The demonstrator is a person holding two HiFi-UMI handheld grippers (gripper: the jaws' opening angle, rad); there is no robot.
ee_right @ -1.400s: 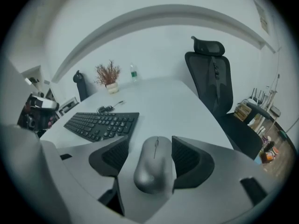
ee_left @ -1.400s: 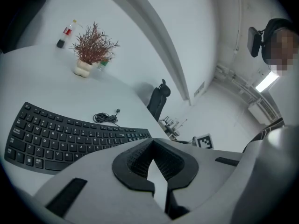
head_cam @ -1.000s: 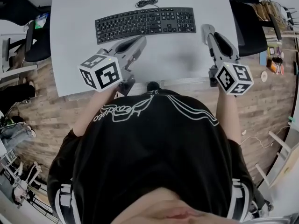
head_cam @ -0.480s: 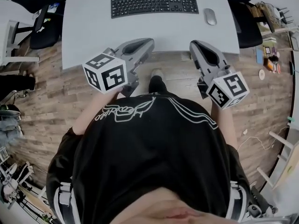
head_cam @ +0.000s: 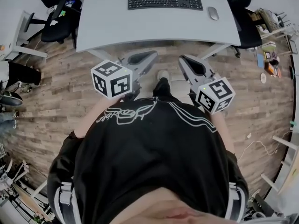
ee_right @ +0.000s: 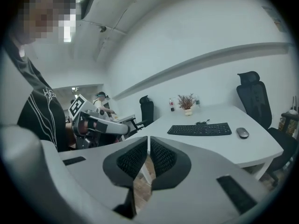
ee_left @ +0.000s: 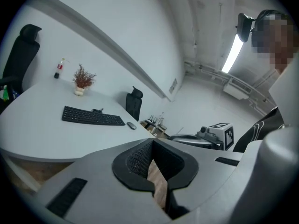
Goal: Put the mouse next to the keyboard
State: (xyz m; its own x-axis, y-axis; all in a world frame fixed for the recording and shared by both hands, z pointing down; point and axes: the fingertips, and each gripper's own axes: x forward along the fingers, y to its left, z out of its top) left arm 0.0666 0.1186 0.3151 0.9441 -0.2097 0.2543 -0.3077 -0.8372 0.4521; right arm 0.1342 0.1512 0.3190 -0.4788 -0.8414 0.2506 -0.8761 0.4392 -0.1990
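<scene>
At the frame's top the table (head_cam: 154, 27) is seen, bearing the keyboard (head_cam: 165, 1). The left gripper (head_cam: 152, 55) and right gripper (head_cam: 183, 59) are held mid-frame, clenched and empty, tips angled toward the table. The mouse (head_cam: 213, 13) is laid just right of the keyboard.

We wear a black short-sleeved shirt (head_cam: 154, 162) with a white line graphic. Our left gripper (head_cam: 151, 56) and right gripper (head_cam: 182, 59): grey shells, black ribbed pads (ee_right: 131, 159), white cubes (head_cam: 111, 79) with black square markers.
</scene>
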